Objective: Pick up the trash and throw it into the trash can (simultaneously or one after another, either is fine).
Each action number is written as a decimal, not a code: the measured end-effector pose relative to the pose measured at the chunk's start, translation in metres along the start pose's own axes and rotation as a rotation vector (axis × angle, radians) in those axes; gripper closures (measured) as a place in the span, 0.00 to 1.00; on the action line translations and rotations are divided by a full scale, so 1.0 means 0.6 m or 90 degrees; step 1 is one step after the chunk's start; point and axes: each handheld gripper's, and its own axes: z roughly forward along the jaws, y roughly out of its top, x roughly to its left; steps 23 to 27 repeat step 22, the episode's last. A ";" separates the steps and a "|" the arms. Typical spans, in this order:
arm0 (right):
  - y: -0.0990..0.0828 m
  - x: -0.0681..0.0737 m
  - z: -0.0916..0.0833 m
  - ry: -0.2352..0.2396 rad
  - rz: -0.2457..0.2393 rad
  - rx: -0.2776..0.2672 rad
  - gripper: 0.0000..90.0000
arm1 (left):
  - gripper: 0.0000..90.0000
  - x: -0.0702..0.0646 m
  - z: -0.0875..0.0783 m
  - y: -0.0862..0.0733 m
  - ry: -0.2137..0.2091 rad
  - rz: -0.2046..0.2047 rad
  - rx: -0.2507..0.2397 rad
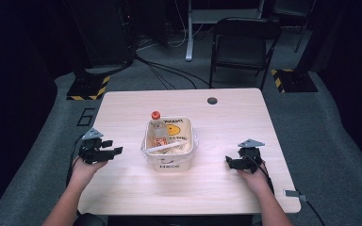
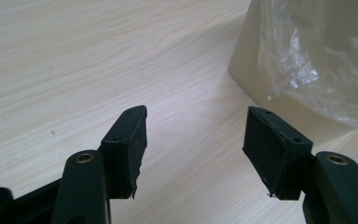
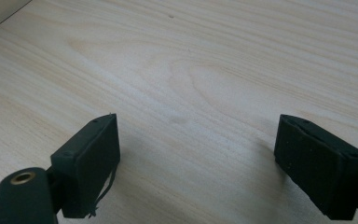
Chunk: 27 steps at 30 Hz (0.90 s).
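The lined bin (image 1: 168, 157), holding an upright bottle (image 1: 157, 129) mid-tabletop (image 1: 226, 127), is found just right of the left gripper (image 1: 115, 147), whose empty fingers (image 2: 128, 140) are spread open, as are the right gripper's (image 1: 229, 162).

Cream square bin (image 1: 168, 162), mid-frame in the high view, sits upright on the table, "Hello" printed on its near wall, yellow smiley and dark lettering on the far inner wall. Clear plastic liner (image 1: 194, 141) is crumpled over the rim. Bottle (image 1: 157, 129) stands upright in the bin's upper-left corner: clear body, red-orange cap, red-white label. White flat piece (image 1: 166, 147) lies slanted across the inside. In the left gripper view the bin (image 2: 256, 60) fills the upper right, liner (image 2: 317, 60) draped down its side.
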 end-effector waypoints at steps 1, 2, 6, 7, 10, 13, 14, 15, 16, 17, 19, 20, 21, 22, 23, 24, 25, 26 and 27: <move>0.000 0.000 0.000 0.000 0.001 0.000 0.15 | 0.43 0.001 0.003 -0.006 0.001 0.002 -0.002; 0.000 0.000 0.000 0.000 0.000 0.000 0.15 | 0.43 0.002 0.005 -0.009 0.003 0.004 -0.004; 0.000 0.000 0.000 0.000 0.000 0.000 0.15 | 0.43 0.003 0.014 -0.024 0.006 0.011 -0.001; 0.000 0.000 0.000 0.000 0.000 0.000 0.15 | 0.43 0.004 0.015 -0.028 0.006 0.014 0.005; 0.000 0.000 0.000 0.000 0.000 0.000 0.15 | 0.43 0.008 0.023 -0.040 0.003 0.001 0.010; 0.000 0.000 0.000 0.000 0.001 0.000 0.15 | 0.43 0.014 0.032 -0.052 0.002 -0.010 0.023; 0.000 0.000 0.000 0.000 0.000 0.000 0.15 | 0.44 0.016 0.034 -0.055 0.004 -0.008 0.025; 0.000 0.000 0.000 0.000 0.001 0.000 0.15 | 0.44 0.017 0.036 -0.059 0.001 -0.011 0.026; 0.000 0.000 0.000 0.000 0.000 0.000 0.15 | 0.44 0.019 0.039 -0.063 0.000 -0.015 0.028; 0.000 0.000 0.000 0.000 0.000 0.000 0.15 | 0.44 0.021 0.041 -0.067 0.002 -0.018 0.029; 0.000 0.000 0.000 0.000 0.001 0.000 0.15 | 0.44 0.023 0.044 -0.071 0.004 -0.017 0.042; 0.000 0.000 0.000 0.000 0.000 0.000 0.15 | 0.44 0.024 0.045 -0.073 0.006 -0.015 0.044; 0.000 0.000 0.000 0.000 0.000 0.000 0.15 | 0.45 0.025 0.047 -0.075 0.002 -0.018 0.047; 0.000 0.000 0.000 0.000 0.000 0.000 0.15 | 0.45 0.027 0.049 -0.077 -0.001 -0.020 0.050; 0.000 0.000 0.000 0.000 0.000 0.000 0.15 | 0.45 0.027 0.049 -0.077 -0.001 -0.020 0.050; 0.000 0.000 0.000 0.000 0.000 0.000 0.15 | 0.45 0.027 0.049 -0.077 -0.001 -0.020 0.050; 0.000 0.000 0.000 0.000 0.000 0.000 0.15 | 0.45 0.027 0.049 -0.077 -0.001 -0.020 0.050; 0.000 0.000 0.000 0.000 0.000 0.000 0.15 | 0.45 0.027 0.049 -0.077 -0.001 -0.020 0.050; 0.000 0.000 0.000 0.000 0.000 0.000 0.15 | 0.45 0.027 0.049 -0.077 -0.001 -0.020 0.050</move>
